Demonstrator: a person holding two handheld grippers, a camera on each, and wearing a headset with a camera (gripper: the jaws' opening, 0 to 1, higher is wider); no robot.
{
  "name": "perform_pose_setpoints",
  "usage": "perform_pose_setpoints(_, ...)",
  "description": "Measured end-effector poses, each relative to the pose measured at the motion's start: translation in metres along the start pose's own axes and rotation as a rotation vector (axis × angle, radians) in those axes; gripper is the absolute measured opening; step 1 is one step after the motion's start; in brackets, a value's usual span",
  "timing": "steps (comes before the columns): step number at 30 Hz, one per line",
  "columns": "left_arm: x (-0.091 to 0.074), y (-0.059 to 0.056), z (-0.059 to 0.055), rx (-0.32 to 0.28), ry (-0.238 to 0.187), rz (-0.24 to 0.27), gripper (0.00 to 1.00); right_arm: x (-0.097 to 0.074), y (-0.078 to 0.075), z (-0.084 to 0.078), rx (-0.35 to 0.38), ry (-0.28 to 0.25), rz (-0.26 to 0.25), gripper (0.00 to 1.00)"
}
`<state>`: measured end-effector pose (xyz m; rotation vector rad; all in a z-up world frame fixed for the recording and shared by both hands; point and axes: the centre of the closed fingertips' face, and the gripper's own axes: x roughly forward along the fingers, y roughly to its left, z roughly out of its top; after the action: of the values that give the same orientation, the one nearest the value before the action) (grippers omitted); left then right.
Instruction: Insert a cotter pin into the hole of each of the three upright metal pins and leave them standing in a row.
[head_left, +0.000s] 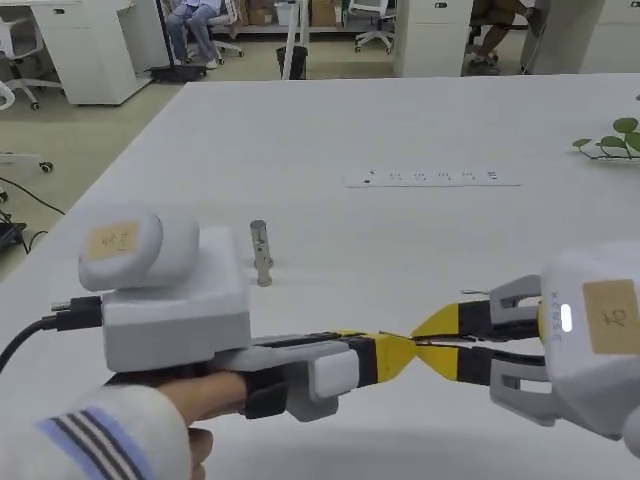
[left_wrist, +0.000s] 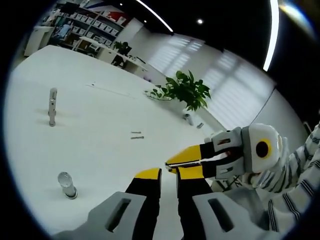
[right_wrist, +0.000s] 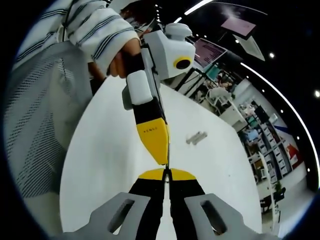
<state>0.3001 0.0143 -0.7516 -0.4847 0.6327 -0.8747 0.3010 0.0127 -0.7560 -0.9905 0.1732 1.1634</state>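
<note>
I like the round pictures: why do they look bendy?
Left gripper view: fisheye bends the table edge, and a ceiling light glares. Right gripper view: the table bulges round too. Head view: straight edges, soft even light, faint shadows.

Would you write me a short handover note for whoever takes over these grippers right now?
Right gripper: shut on a thin cotter pin.
Left gripper: jaws nearly together, tip to tip with the right; grip unclear.
Far pin and near pin stand upright on the table; spare cotter pins lie beyond.
Done: too small to tell.
Left: fit the held cotter pin into a pin's hole, then the rest.
</note>
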Motion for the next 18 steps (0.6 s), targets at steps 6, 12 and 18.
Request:
perform_pose_setpoints(6, -0.0007, 0.0002, 0.0028, -0.024, -0.012, 0.001, 0.05, 0.0004, 0.0001, 0.0028, -0.009, -0.004, -0.006, 0.02)
perform_pose_setpoints(12, -0.0012, 0.0014, -0.0011, -0.031, 0.004, 0.004, 0.02, 0.0016, 0.001, 0.0034, -0.008, -0.006, -0.009, 0.02)
perform_pose_setpoints(18, -0.002, 0.0036, -0.0019, -0.058, -0.003, 0.007, 0.02, 0.0023, 0.0024, 0.0032, -0.013, -0.006, -0.007, 0.02)
